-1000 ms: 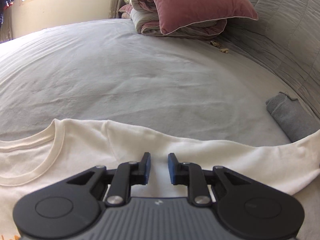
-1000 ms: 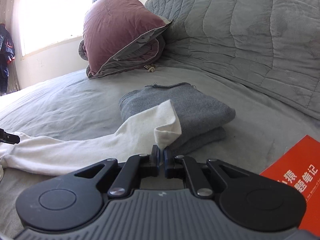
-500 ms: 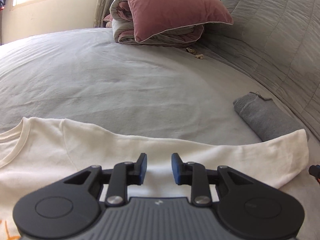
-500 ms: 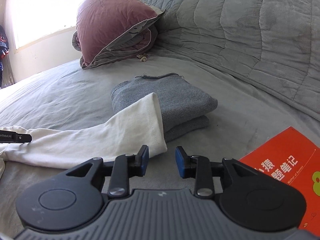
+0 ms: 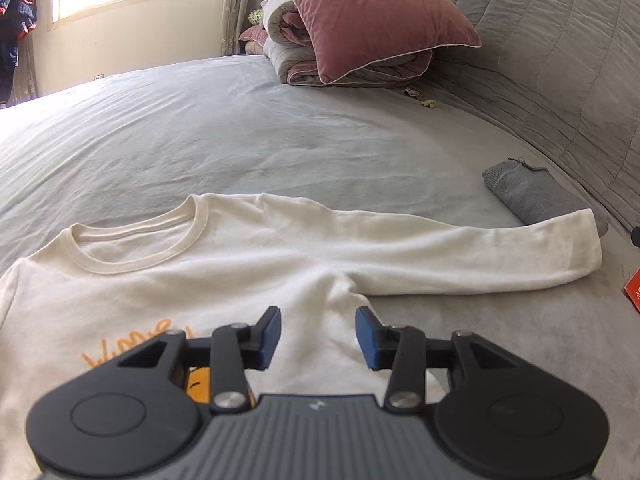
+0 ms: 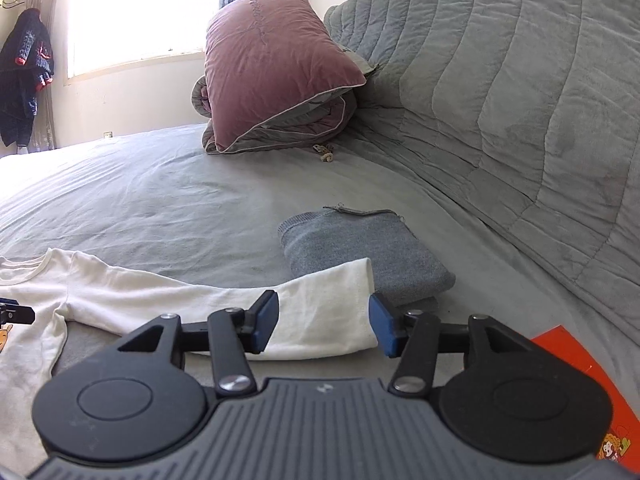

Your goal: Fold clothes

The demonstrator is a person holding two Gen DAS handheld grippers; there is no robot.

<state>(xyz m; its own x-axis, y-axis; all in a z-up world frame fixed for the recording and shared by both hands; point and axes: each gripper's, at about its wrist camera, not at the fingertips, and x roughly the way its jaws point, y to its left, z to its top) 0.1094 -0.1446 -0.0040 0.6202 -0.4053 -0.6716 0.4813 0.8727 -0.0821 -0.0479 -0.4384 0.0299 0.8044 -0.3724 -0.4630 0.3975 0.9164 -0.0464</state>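
A cream long-sleeved shirt [image 5: 224,280] with an orange print lies flat on the grey bed, its collar toward the far side. Its right sleeve [image 5: 460,260] stretches out to the right, the cuff resting on a folded grey sweater [image 5: 536,196]. My left gripper [image 5: 318,338] is open and empty, held above the shirt near the armpit. My right gripper [image 6: 324,326] is open and empty, just above the sleeve [image 6: 312,320] near its cuff. The grey sweater [image 6: 360,248] lies just beyond the cuff.
A mauve pillow [image 5: 368,16] rests on a rolled quilt at the head of the bed. A grey quilted cover [image 6: 520,100] rises along the right side. An orange booklet [image 6: 592,384] lies at the right, by the right gripper. A small tan object [image 6: 325,154] lies near the quilt.
My right gripper has let go of the sleeve cuff, opened wide and drawn back. My left gripper has opened wider and pulled back from the shoulder, so the collar and whole sleeve show.
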